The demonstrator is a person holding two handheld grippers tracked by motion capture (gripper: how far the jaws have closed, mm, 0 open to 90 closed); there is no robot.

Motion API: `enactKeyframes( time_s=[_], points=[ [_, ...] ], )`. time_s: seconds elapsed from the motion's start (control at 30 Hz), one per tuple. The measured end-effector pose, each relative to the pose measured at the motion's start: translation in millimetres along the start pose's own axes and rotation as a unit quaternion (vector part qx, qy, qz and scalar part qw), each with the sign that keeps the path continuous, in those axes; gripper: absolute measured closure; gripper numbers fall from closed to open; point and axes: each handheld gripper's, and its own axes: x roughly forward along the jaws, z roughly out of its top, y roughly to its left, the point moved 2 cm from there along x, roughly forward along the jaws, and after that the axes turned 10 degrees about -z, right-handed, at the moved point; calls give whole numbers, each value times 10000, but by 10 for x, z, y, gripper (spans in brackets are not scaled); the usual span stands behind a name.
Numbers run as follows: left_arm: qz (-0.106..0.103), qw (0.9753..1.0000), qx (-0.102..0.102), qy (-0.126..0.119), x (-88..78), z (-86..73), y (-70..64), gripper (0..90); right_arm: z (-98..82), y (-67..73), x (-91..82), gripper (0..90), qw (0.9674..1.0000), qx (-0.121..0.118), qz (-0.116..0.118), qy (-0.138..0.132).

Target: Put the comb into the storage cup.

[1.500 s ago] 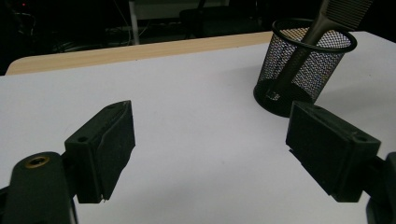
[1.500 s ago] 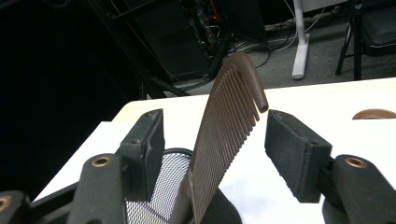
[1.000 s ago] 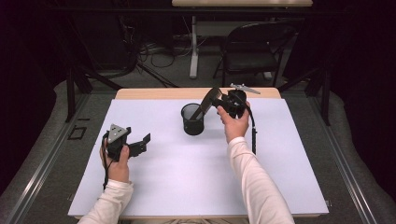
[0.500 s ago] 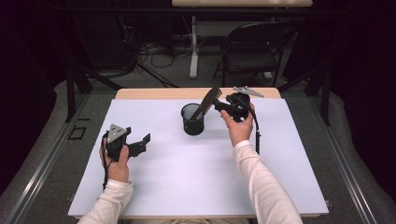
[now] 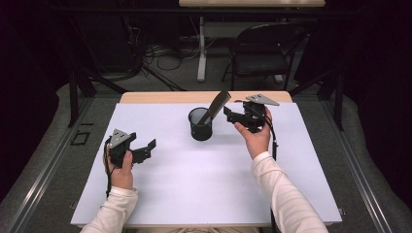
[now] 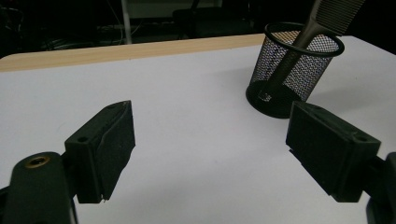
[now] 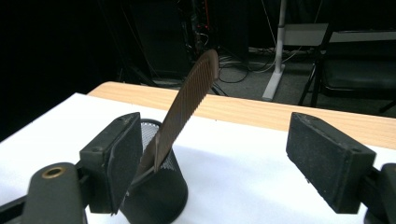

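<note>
the comb point(image 5: 216, 105) leans in the mesh cup point(image 5: 200, 124) mid-table; the right gripper point(image 5: 232, 113), its jaws just opening, has nothing between them. left gripper point(image 5: 148, 147) open, idle. comb looks light, stiff, slick: grip its flat top end

The counter point(image 5: 160, 194) is seen from above its near edge by the high view, faced forward and down, with a chair point(image 5: 265, 53) beyond the far edge. The left gripper view is set low and close over the white surface, faced toward the far right corner. The right gripper view is aimed across the far edge. The mesh cup point(image 5: 200, 124) and leaning comb point(image 5: 217, 105) are shared by all three views.
</note>
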Motion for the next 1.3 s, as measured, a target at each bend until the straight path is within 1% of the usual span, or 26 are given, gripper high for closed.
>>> enactKeyframes(
  time_s=[0.07,0.17,0.33,0.4,0.5,0.63,0.73,0.83,0.93,1.17,1.3],
  points=[
    [-9,10000,-6,7,-2,1,0,157,-8,-2,-43,161,10000,-83,28,16],
    [-61,10000,-8,2,-5,4,-3,157,-19,0,-120,160,9999,-155,46,7],
    [-76,10000,-6,5,-7,5,-9,157,-34,30,-253,154,9994,-320,81,-48],
    [-65,10000,-10,-4,-9,7,-11,157,-45,47,-306,153,9990,-436,57,-60],
    [-69,10000,-4,-4,-10,7,-11,157,-67,71,-383,151,9985,-541,3,-42],
    [-67,10000,7,8,-11,8,-16,157,-119,109,-471,150,9984,-559,101,-43],
    [-63,10000,10,5,-15,11,-19,157,-176,142,-528,150,9977,-666,128,-44],
    [-61,10000,7,2,-16,11,-19,157,-244,165,-595,149,9975,-681,167,-98],
    [-67,10000,12,9,-14,10,-23,157,-310,173,-657,149,9977,-629,226,-135],
    [-89,10000,19,5,-12,10,-29,157,-448,167,-758,147,9979,-557,307,-76],
    [-86,10000,27,4,-10,9,-31,157,-525,158,-800,147,9979,-555,328,-28]
  ],
)
